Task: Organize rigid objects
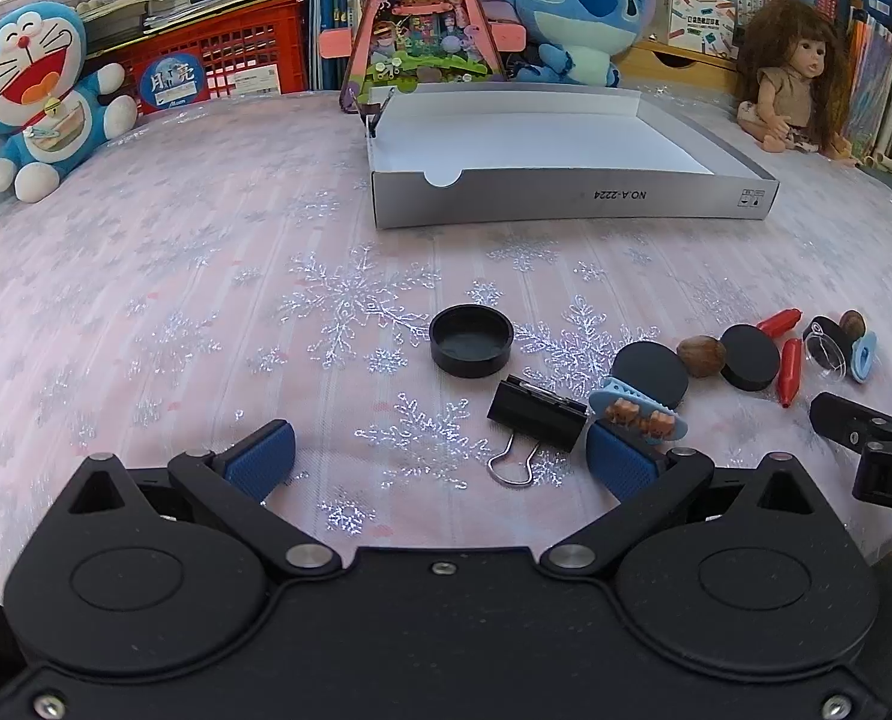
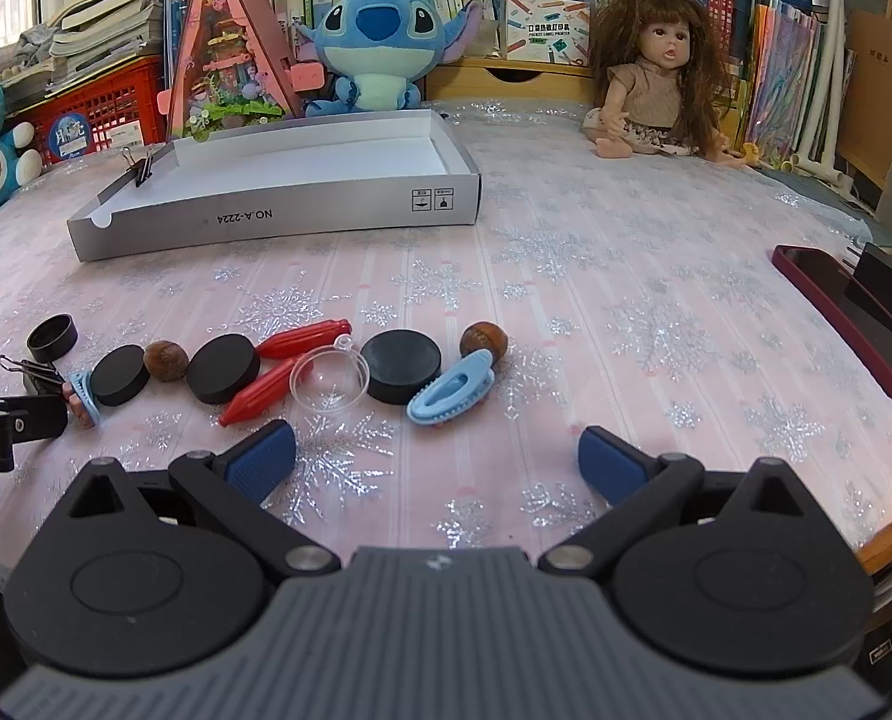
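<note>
The left gripper (image 1: 440, 456) hangs with jaws spread wide and empty. Just ahead, slightly right of their gap, lies the black binder clip (image 1: 536, 414), long axis across the jaws, wire handles toward the camera. The right gripper (image 2: 437, 456), also spread and empty, seems farther. The open box (image 1: 566, 204) waits beyond.

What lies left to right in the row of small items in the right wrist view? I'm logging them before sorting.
Black round cap → black flat disc → brown nut → second black disc → clear plastic dome → third black disc → light blue hair clip.
</note>
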The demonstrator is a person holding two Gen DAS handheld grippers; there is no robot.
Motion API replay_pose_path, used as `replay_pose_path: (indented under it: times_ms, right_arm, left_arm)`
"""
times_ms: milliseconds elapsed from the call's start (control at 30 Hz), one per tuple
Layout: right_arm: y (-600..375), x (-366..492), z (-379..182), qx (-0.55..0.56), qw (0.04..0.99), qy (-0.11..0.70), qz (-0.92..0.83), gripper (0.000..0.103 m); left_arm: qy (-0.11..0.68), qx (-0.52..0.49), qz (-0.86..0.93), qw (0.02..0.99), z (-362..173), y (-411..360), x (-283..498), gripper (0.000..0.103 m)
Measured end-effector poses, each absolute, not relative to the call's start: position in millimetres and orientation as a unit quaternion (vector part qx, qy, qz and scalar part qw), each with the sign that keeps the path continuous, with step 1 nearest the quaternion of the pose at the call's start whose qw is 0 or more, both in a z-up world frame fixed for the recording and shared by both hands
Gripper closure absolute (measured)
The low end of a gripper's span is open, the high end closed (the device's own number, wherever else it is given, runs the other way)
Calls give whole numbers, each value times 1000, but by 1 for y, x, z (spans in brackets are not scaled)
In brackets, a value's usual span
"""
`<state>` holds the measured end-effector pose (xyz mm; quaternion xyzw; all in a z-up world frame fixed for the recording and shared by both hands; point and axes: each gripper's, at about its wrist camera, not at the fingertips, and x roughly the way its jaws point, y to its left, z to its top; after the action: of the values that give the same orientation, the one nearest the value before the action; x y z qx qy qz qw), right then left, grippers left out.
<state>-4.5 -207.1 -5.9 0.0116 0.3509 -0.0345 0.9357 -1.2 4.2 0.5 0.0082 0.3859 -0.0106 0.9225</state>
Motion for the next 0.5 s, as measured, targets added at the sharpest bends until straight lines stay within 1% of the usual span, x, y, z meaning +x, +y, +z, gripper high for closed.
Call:
replay_pose_path:
  times_ms: [300,333,367,433,467,500]
  right_arm:
    - [-208,-7,-10,17,942,334,-42,0]
    - [-207,-8,-10,16,942,333,-41,0]
    - [-208,-9,-10,16,942,332,-38,0]
    - [-209,-9,-9,16,943,331,-32,0]
    - [-210,-9,-8,15,944,328,-27,0]
    - [-210,-9,-7,14,945,326,-23,0]
  left_arm:
    - [376,14,-24,926,-1,5,-1,0]
    - [377,14,-26,926,-1,6,-2,2]
    - [376,13,-29,926,0,6,-3,4]
    - [370,11,-36,928,2,7,-4,17]
    - [368,10,-40,929,4,7,-5,21]
    - [366,8,-45,929,5,7,-6,28]
